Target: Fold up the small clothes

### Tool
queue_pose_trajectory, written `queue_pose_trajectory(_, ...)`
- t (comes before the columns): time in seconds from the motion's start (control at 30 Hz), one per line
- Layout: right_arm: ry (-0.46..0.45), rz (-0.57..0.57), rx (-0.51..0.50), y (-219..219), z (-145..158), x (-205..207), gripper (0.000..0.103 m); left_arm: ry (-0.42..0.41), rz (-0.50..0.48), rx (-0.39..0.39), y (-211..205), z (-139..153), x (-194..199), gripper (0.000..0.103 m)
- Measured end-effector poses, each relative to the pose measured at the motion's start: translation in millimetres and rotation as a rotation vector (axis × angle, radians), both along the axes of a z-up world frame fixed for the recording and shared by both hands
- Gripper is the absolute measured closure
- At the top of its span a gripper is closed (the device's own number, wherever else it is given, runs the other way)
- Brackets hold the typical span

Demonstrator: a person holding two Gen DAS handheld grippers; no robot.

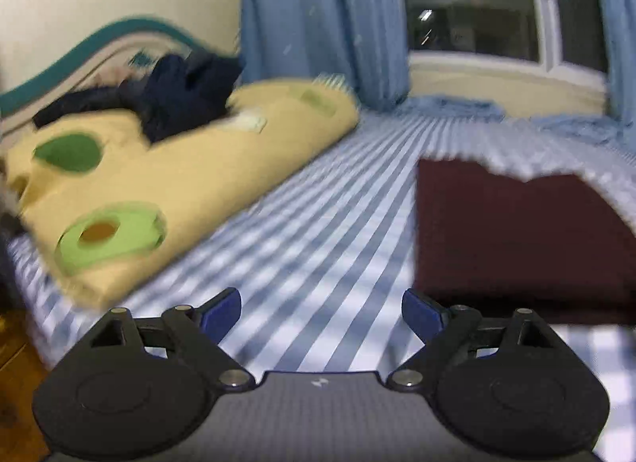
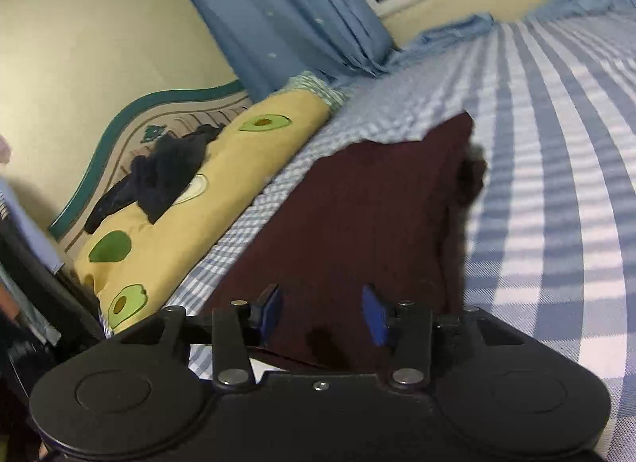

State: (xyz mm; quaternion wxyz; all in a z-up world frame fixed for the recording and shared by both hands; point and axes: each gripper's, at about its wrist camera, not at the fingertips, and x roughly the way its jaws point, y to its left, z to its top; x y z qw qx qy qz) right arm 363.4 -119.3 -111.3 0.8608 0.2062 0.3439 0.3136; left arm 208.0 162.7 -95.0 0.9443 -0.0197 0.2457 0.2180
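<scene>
The dark red cloth lies flat on the bed, its near edge right under the right tool. That tool has its blue fingers partly spread and holds nothing. The left tool is spread wide over bare striped sheet, with the cloth at its 2 o'clock. The cloth looks folded into a neat shape already, but I cannot tell if more folds are left. Farther off, at 10 o'clock, dark clothes sit unfolded on the yellow avocado blanket, likely next.
</scene>
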Motion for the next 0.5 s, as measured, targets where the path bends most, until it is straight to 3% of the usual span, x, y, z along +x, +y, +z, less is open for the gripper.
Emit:
queue_pose_trajectory(0.1,0.023,-0.021,0.053,-1,-1,2,0.055,-0.051,-0.092,-0.039,-8,10,24,0.010)
queue_pose_trajectory(0.17,0.027,-0.045,0.042,0,-3,2,0.055,-0.043,-0.149,-0.035,-18,8,44,0.010)
queue_pose_trajectory(0.3,0.046,-0.062,-0.120,4,-14,-2,0.058,0.132,-0.168,0.023,-30,-20,76,0.010)
queue_pose_trajectory(0.37,0.076,-0.060,-0.109,-1,-26,-6,0.059,0.123,-0.171,0.003,-25,-28,73,0.010)
queue_pose_trajectory(0.47,0.082,-0.068,-0.083,-8,-25,-10,0.060,0.098,-0.178,0.007,-22,-17,63,0.011)
queue_pose_trajectory(0.5,0.082,-0.075,-0.083,-10,-20,-12,0.055,0.092,-0.184,0.006,-22,-10,59,0.010)
